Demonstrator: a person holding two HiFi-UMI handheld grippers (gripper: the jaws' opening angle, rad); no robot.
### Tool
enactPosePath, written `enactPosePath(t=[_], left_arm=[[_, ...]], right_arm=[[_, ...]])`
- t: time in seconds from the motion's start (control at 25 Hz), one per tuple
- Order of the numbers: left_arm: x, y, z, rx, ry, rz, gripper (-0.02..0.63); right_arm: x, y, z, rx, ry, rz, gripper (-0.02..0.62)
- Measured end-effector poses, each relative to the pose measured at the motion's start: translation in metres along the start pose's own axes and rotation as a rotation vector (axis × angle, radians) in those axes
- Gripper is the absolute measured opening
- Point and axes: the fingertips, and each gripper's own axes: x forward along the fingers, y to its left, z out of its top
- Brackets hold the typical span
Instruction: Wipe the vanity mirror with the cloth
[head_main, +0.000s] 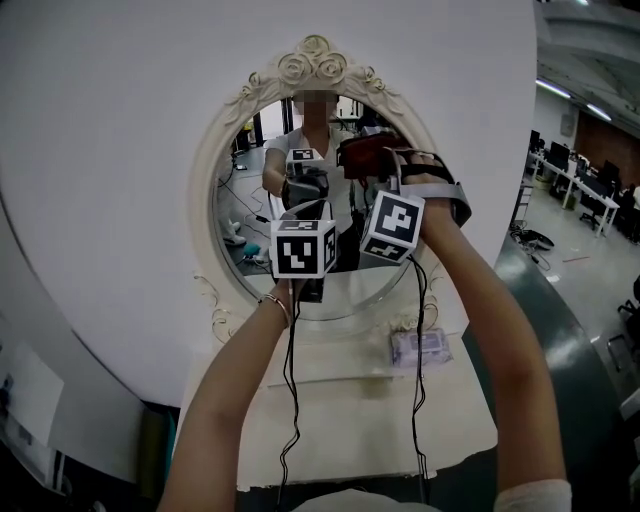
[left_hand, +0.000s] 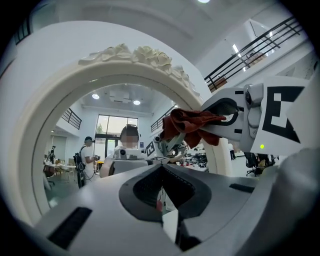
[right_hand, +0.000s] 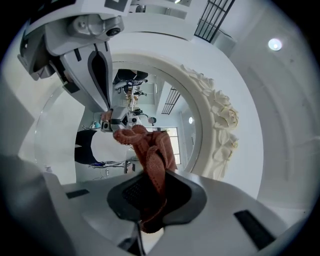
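Observation:
An oval vanity mirror (head_main: 240, 215) in an ornate cream frame (left_hand: 125, 55) stands on a white table against a white wall. My right gripper (head_main: 372, 162) is shut on a bunched red-brown cloth (head_main: 362, 150), which it holds at the upper right of the glass. The right gripper view shows the cloth (right_hand: 150, 150) pinched between the jaws (right_hand: 150, 195), with the rose-carved frame (right_hand: 220, 130) to the right. My left gripper (head_main: 306, 200) is held up before the middle of the glass, shut with nothing in it (left_hand: 162, 182). From the left gripper view, the cloth (left_hand: 190, 125) hangs at the right gripper's tip (left_hand: 227, 117).
A small clear packet (head_main: 420, 348) lies on the white table (head_main: 340, 420) below the mirror. Black cables hang down from both grippers. To the right is an open office with desks (head_main: 590, 180). The glass reflects a person and the grippers.

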Motion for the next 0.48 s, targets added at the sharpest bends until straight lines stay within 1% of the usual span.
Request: enactPosePath(t=[0.2, 0.32, 0.48], left_arm=[[0.0, 0.0, -0.026, -0.026, 0.012, 0.004, 0.011], [0.0, 0.0, -0.042, -0.055, 0.032, 0.007, 0.011], [-0.001, -0.001, -0.062, -0.068, 0.062, 0.009, 0.011]], right_arm=[[-0.002, 0.019, -0.008, 0.021, 0.007, 0.022, 0.058], [-0.005, 0.031, -0.011, 0.033, 0.009, 0.039, 0.058], [-0.01, 0.052, -0.014, 0.07, 0.009, 0.073, 0.058]])
